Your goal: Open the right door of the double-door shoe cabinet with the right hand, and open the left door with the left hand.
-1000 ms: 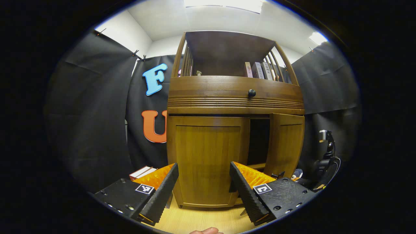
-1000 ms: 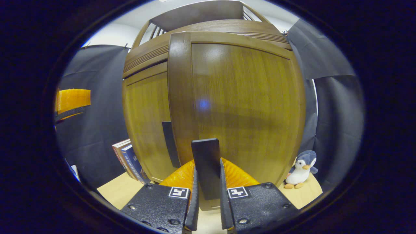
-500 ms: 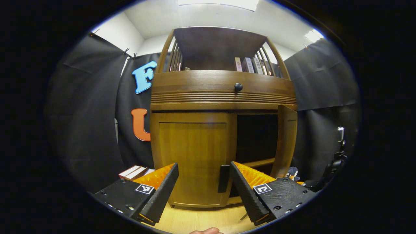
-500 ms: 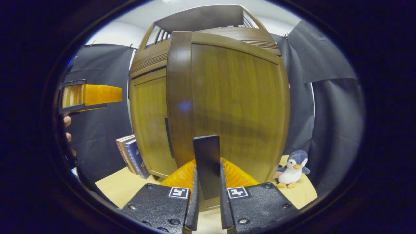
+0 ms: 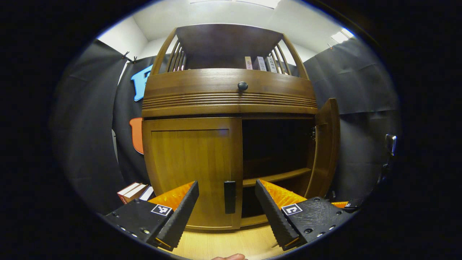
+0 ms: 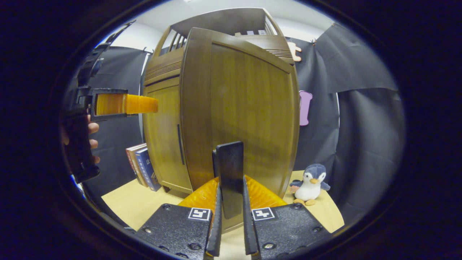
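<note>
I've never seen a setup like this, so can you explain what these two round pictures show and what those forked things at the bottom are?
A person holds a two-finger gripper in each hand; each carries a camera looking along its fingers. In the left gripper view, the left gripper is open, facing the closed left door and its handle. In the right gripper view, the right gripper is shut on the right door's handle, with the right door swung open. Books and a toy penguin sit beside the cabinet.

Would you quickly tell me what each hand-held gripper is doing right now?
Left hand-held gripper: open, holding nothing.
Right hand-held gripper: closed on the right door's handle.
</note>
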`<state>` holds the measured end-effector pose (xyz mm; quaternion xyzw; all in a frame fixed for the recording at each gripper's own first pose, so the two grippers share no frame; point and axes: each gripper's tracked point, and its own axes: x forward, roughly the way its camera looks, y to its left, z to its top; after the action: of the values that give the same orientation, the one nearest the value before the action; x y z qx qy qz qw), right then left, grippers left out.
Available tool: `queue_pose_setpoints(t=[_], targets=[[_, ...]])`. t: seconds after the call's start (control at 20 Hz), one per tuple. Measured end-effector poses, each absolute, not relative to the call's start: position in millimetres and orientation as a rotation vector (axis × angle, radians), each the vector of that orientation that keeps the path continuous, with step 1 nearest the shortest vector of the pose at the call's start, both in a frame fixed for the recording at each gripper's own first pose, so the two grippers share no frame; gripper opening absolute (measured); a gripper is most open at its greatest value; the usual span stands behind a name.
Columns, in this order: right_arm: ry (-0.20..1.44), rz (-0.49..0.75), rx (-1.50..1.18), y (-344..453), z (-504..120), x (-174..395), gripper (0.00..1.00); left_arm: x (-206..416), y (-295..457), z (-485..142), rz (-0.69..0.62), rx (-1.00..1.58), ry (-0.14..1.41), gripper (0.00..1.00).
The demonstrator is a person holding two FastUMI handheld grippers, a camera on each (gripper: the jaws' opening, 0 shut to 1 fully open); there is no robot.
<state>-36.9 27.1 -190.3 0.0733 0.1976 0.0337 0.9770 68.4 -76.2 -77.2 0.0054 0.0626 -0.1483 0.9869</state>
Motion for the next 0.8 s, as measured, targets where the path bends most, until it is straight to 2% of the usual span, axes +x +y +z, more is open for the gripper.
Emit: queue_pose_setpoints(t=[0.5, 0.8], targets=[[0.419, -0.009, 0.096, -15, -191, -65, 0.22, 83, -91, -90, -0.320, 0.029, 0.152, 0.93], [0.435, -0.184, 0.059, -69, -196, -81, 0.16, 91, -100, -100, -0.339, 0.034, 0.169, 0.93]])
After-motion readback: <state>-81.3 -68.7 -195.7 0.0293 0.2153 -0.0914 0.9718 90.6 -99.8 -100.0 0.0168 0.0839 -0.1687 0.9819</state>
